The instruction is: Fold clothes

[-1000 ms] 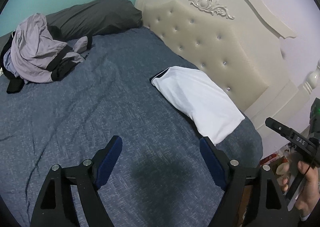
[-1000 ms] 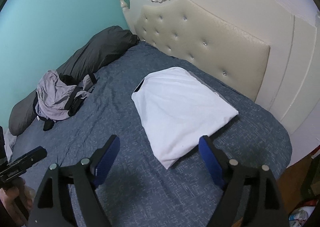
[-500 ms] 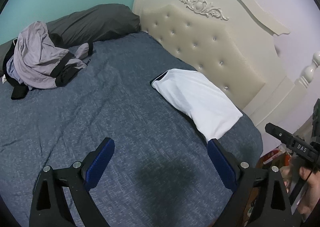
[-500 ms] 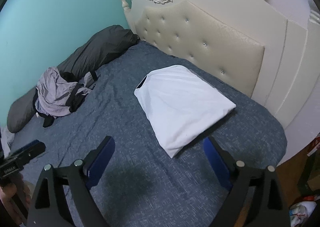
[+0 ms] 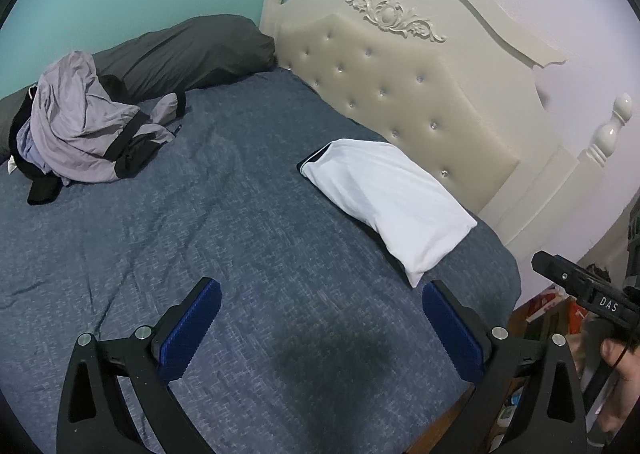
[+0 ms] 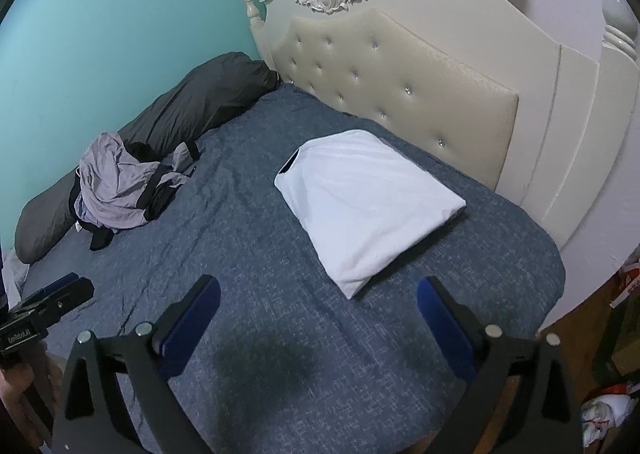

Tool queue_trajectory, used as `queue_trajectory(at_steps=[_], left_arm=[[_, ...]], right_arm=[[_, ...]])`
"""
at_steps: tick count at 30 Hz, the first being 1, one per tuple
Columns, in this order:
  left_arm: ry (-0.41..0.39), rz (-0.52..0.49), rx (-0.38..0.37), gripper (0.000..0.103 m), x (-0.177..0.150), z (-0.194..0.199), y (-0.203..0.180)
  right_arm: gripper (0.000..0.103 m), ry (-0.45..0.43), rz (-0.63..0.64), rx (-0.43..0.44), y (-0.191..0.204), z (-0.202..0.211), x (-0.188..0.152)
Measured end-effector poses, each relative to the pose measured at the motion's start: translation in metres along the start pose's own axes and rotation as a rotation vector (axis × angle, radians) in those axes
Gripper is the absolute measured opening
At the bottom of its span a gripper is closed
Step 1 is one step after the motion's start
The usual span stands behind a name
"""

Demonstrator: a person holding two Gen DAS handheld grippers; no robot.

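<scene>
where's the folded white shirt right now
The folded white cotton shirt lies flat on the blue-grey bedspread just before the cream tufted headboard, right of centre in both wrist views.

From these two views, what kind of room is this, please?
Most likely a bedroom: a bed with a blue bedspread, a cream tufted headboard, a dark grey pillow by the teal wall, and a folded white garment.
</scene>
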State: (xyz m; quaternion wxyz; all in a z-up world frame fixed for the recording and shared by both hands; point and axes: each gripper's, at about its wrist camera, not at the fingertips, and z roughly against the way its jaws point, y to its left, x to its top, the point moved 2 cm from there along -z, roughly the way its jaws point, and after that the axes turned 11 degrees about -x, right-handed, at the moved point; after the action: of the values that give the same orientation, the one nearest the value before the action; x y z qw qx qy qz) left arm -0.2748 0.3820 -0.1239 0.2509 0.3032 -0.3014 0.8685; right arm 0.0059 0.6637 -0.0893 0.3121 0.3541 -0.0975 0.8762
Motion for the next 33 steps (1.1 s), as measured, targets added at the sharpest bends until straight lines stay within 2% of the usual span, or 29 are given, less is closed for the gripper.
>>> queue_trajectory(at_steps=[8,21,33], left_arm=[[-0.005,-0.024,0.003,0.103,-0.009,0.018,-0.006],[-0.023,-0.072,0.016,0.103,-0.027,0.054,-0.021],[-0.039,-0.080,0.028,0.103,-0.039,0.078,-0.022]], right_arm=[[0.100,-0.010,0.006,-0.023,0.002,0.020,-0.011],[0.100,-0.040,0.007,-0.007,0.017,0.064,-0.030],[0.100,-0.050,0.025,-0.005,0.026,0.084,-0.046]])
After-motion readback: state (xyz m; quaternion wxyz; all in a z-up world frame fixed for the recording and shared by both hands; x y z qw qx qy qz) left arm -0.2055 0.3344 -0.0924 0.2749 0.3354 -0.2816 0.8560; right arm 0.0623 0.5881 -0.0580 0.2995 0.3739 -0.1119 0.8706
